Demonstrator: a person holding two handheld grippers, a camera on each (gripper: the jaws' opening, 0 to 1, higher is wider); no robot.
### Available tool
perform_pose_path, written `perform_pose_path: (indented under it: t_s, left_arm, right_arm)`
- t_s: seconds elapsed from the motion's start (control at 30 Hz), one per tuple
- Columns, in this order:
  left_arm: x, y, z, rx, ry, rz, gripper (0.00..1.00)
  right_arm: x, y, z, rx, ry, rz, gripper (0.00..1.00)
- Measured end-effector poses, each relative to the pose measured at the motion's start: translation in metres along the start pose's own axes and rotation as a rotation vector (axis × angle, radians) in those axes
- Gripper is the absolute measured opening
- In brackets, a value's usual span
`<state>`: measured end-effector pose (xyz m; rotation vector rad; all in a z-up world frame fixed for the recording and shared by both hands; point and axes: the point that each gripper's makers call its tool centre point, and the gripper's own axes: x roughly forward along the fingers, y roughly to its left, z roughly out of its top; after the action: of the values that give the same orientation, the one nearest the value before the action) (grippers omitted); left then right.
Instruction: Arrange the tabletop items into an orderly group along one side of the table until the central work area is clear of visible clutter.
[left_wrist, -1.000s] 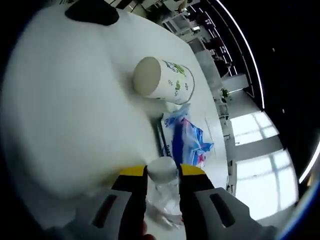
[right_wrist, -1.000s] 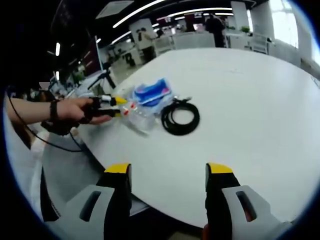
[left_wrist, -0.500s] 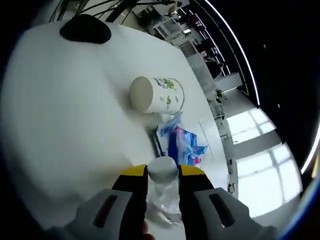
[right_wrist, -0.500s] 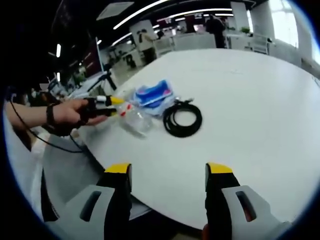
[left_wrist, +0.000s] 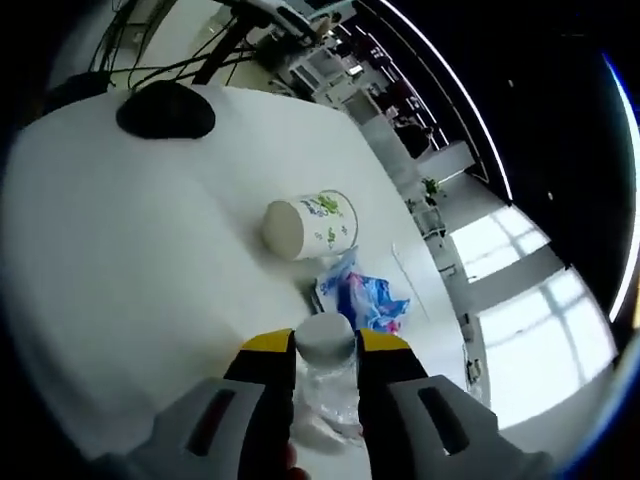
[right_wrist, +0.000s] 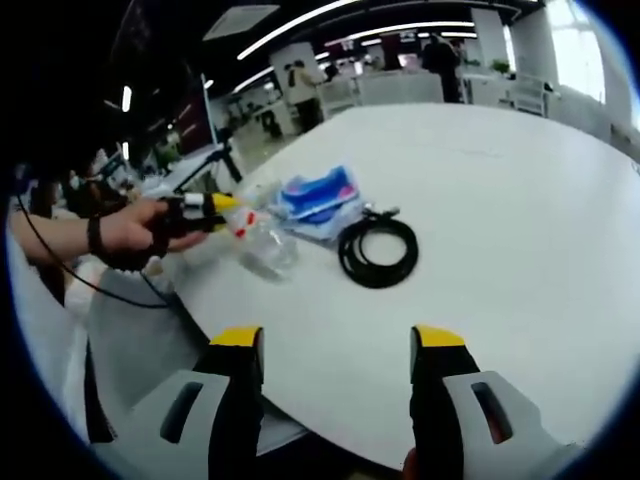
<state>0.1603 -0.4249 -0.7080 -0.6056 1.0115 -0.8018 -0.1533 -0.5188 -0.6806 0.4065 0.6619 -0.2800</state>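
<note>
Currently the left gripper is clamping the clear bottle at lower centre, lifted near the table edge, while the right gripper is idling agape; next move likely needs setting it beside the blue packet.

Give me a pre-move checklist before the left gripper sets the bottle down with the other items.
1. Left gripper shut on the clear bottle below its cap: ok.
2. Right gripper open, holding nothing: ok.
3. Paper cup upright: not ok, it lies on its side.
4. Bare table beside the blue packet for the bottle: ok.
5. Black cable coiled, apart from the bottle: ok.
6. Bottle contents: cannot tell.
</note>
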Motion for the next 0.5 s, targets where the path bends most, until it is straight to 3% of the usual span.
perform_pose_path:
  t_s: [0.5]
  left_arm:
    - [-0.011,-0.021,0.019,0.233,0.002,-0.03,0.21]
  right_arm:
    - [0.0,0.006,-0.004,0.011,-0.007,0.006,0.57]
